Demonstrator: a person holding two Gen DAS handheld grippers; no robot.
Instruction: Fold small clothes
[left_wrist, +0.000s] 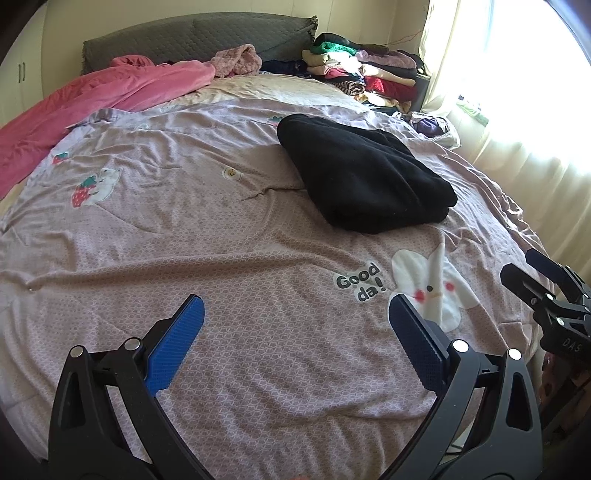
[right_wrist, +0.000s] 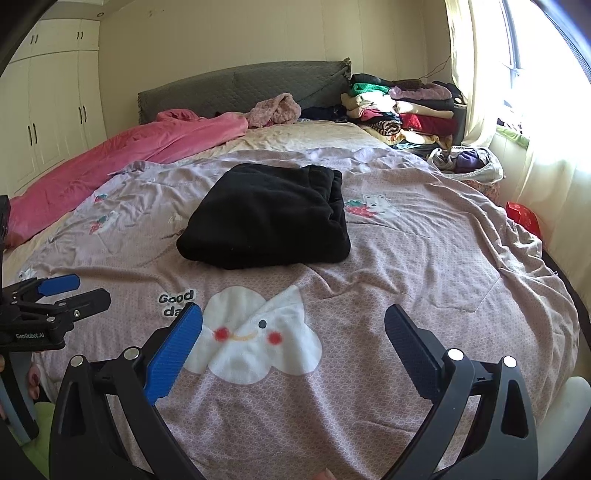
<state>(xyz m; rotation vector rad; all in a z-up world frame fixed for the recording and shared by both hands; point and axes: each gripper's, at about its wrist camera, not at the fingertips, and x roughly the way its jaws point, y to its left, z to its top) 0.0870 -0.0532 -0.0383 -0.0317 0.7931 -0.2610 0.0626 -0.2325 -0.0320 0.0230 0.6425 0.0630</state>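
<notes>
The black garment (right_wrist: 266, 214) lies folded into a thick block on the lilac bedspread (right_wrist: 406, 266), about midway across the bed and well short of the foot edge where both tools hover. Its layered fold edges face the window side, and it looks finished, likely set down there to keep the near part of the spread free for working. The left gripper (left_wrist: 295, 332) has its jaws spread wide with nothing between them, low over the foot edge. The right gripper (right_wrist: 293, 339) is likewise wide and empty, just above the printed white rabbit face (right_wrist: 255, 339). Both appear parked apart from the garment, which suggests a pause between items. A stack of folded clothes (right_wrist: 402, 107) is piled at the head corner by the window, probably where finished pieces go. Next to the rabbit the spread reads "Good da!" (left_wrist: 360, 282). The left tool's body reads "GenRobot.AI" (right_wrist: 30, 336) in the right wrist view; the right tool shows "DAS" (left_wrist: 571, 346)
</notes>
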